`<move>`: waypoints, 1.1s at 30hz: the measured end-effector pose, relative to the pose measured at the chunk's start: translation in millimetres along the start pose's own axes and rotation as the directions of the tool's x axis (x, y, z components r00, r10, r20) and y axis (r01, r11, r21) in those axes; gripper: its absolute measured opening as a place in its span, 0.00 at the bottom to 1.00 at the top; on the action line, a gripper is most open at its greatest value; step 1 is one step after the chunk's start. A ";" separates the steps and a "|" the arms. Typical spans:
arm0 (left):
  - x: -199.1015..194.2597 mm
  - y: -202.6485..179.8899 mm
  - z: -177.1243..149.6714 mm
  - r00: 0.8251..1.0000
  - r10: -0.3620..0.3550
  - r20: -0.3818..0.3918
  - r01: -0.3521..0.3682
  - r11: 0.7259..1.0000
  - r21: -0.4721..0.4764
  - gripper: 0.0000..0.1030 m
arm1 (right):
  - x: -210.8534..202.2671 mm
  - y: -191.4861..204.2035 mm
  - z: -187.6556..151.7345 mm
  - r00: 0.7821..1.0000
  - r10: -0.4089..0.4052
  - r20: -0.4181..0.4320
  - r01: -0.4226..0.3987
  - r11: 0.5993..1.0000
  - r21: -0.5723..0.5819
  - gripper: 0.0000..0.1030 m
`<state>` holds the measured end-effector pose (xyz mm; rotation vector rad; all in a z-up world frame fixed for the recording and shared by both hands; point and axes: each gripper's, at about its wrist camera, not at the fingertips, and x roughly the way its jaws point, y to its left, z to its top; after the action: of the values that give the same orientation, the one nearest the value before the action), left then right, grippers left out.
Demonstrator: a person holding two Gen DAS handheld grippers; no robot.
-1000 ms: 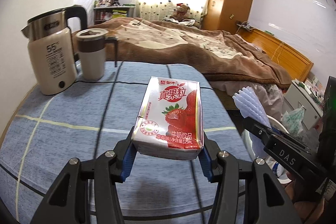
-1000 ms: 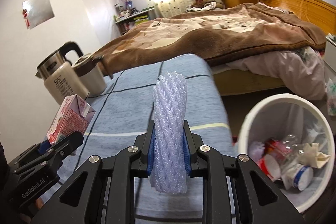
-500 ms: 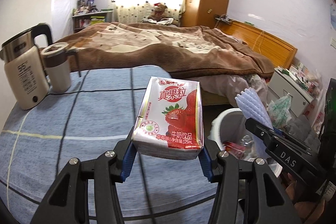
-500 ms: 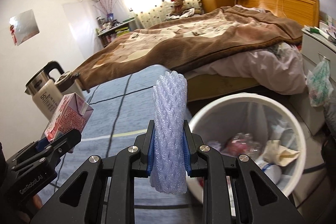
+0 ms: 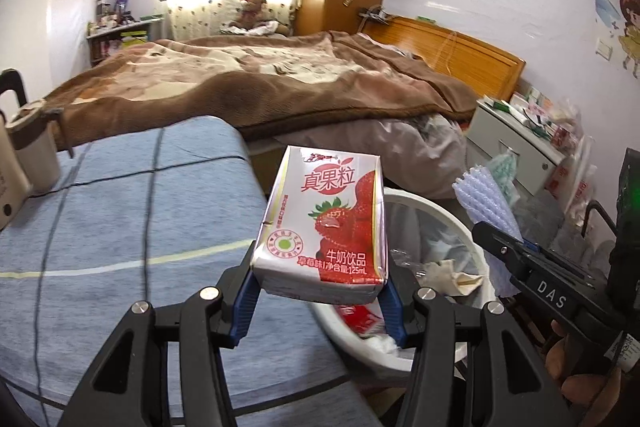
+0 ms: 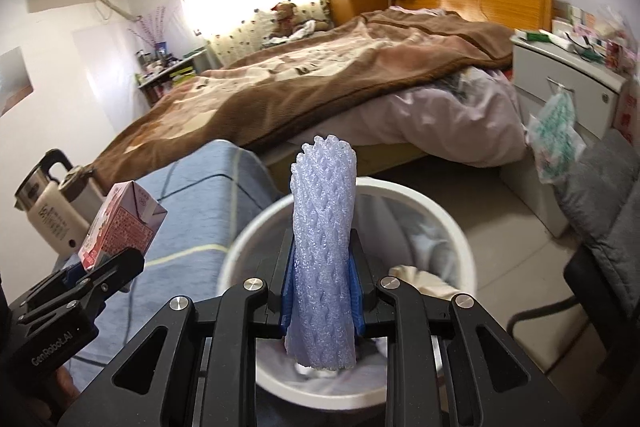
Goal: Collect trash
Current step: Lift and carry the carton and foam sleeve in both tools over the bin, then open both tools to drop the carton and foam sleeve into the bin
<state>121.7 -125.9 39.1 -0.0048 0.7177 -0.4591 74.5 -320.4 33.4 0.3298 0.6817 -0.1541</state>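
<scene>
Both my hands have swung off the blue table (image 5: 120,227): my left gripper (image 5: 320,301) pinches the milk carton (image 5: 324,223) at the bin's (image 6: 448,223) near rim, lower centre; my right gripper (image 6: 322,301) squeezes the foam net (image 6: 324,251) above its mouth. Release looks next.

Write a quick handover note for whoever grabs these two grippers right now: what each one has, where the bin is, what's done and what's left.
Left gripper: jaws shut on a strawberry milk carton, held at the table's edge beside the bin.
Right gripper: jaws shut on a foam net sleeve, held upright over the white bin.
Bin stands on the floor between table and bed, with trash already in it.
Done: both items picked up and carried to the bin.
Left: release the sleeve, then bring the carton over the bin and drop it.
</scene>
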 end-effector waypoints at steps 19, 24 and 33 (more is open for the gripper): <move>47.2 -49.4 -20.5 0.994 -0.013 -0.111 0.017 0.999 0.036 0.53 | 23.6 -54.7 -16.9 0.994 -0.038 -0.099 0.041 0.999 0.030 0.23; 46.4 -54.3 -21.5 0.996 0.004 -0.091 0.001 0.999 0.048 0.57 | 29.2 -51.0 -19.3 0.993 -0.046 -0.112 0.046 0.999 -0.002 0.25; 43.4 -49.1 -23.7 0.996 0.005 -0.090 -0.002 1.000 0.027 0.65 | 26.1 -52.3 -23.0 0.994 -0.044 -0.103 0.044 0.999 0.006 0.51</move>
<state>115.5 -184.3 1.5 0.0421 0.7995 -0.4676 68.1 -362.2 -12.9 0.3324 0.7904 -0.1830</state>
